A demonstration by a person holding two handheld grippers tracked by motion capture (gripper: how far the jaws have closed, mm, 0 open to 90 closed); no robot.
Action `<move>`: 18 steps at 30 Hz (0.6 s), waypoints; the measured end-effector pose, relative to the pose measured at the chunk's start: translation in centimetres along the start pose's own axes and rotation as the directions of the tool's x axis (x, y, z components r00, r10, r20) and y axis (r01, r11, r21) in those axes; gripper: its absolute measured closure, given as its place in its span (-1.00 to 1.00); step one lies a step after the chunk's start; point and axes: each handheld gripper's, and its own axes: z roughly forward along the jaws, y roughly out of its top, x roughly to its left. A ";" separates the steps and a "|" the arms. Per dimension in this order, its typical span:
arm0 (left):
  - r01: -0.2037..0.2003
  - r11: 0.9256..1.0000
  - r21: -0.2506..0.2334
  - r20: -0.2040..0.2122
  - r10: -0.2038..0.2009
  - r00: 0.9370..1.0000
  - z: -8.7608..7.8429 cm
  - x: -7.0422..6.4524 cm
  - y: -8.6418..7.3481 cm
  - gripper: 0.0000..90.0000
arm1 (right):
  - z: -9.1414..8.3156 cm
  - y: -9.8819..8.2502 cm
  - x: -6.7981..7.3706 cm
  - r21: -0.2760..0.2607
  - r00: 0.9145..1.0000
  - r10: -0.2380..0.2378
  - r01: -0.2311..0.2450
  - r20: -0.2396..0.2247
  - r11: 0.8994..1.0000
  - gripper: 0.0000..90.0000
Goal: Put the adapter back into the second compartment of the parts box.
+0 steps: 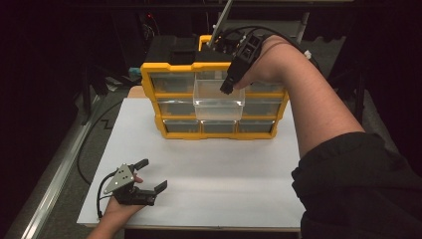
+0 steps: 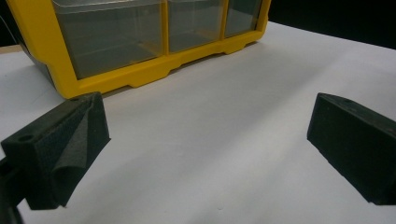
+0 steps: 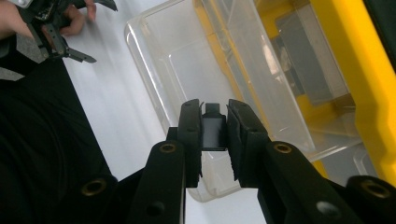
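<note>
Reaching forward over the pulled-out clear drawer [image 1: 219, 102], right gripper [image 3: 215, 133] clamping a small black block [image 3: 214, 130]; left gripper [image 1: 149, 177] resting wide open.

High view looks down; both gripper views closely face the yellow organizer [image 1: 215, 99].

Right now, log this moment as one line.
right gripper: shut on small black part, over pulled-out clear drawer | left gripper: open, on table

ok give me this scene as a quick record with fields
cabinet: yellow drawer organiser at the far side of the white table
drawer: clear drawer, pulled out, looks empty
right hand-held gripper: shut on small black part, above the drawer
left hand-held gripper: open, holding nothing, low over the table near its front left
</note>
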 end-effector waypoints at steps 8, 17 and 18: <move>0.001 1.000 0.000 0.002 -0.001 1.000 0.0 0.0 0.0 -0.99 | 0.5 0.4 -0.3 0.008 1.000 0.005 -0.005 0.002 1.000 0.71; 0.003 1.000 0.002 0.005 -0.003 1.000 0.1 0.0 0.0 -0.99 | 1.0 0.6 -0.3 0.019 1.000 0.002 -0.003 0.017 1.000 0.70; 0.003 1.000 0.001 0.006 -0.003 1.000 0.1 0.0 0.0 -0.99 | 1.1 0.6 -0.3 0.018 1.000 0.004 -0.004 0.011 1.000 0.70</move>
